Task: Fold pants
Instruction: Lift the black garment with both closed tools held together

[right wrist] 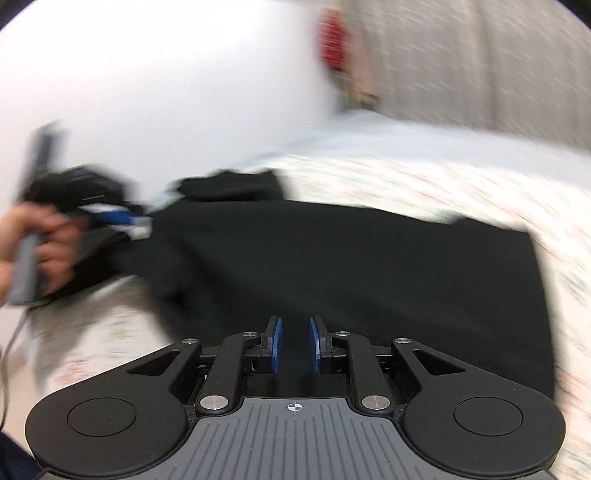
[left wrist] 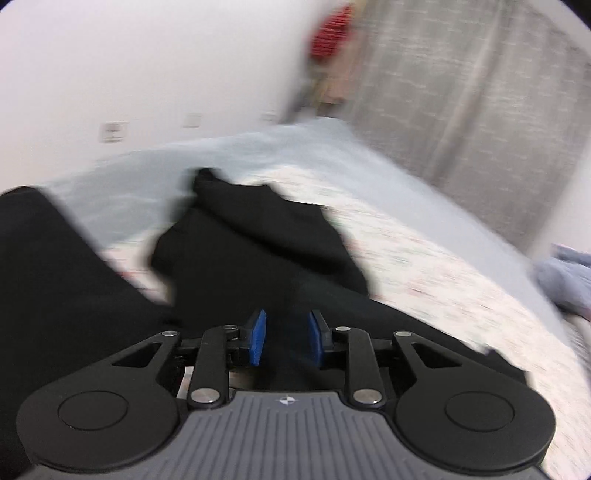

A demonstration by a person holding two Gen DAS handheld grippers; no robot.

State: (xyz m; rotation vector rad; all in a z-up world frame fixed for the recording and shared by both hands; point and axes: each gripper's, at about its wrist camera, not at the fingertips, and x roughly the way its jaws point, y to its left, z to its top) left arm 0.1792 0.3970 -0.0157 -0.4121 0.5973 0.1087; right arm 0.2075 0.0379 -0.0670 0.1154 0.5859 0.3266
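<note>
Black pants (left wrist: 258, 236) lie rumpled on a bed with a pale floral sheet (left wrist: 424, 258). My left gripper (left wrist: 286, 338) hovers just above the black cloth, its blue pads apart with nothing between them. In the right wrist view the pants (right wrist: 351, 266) spread wide across the bed. My right gripper (right wrist: 294, 343) is open over the near edge of the cloth, empty. The left gripper (right wrist: 122, 218) also shows at the far left, held in a hand, its blue tips at the pants' left edge. Both views are motion-blurred.
A light blue bedsheet (left wrist: 221, 155) covers the far part of the bed against a white wall. A grey curtain (left wrist: 461, 92) hangs at the right, with a red item (left wrist: 328, 33) beside it. Blue-grey cloth (left wrist: 565, 273) lies at the bed's right edge.
</note>
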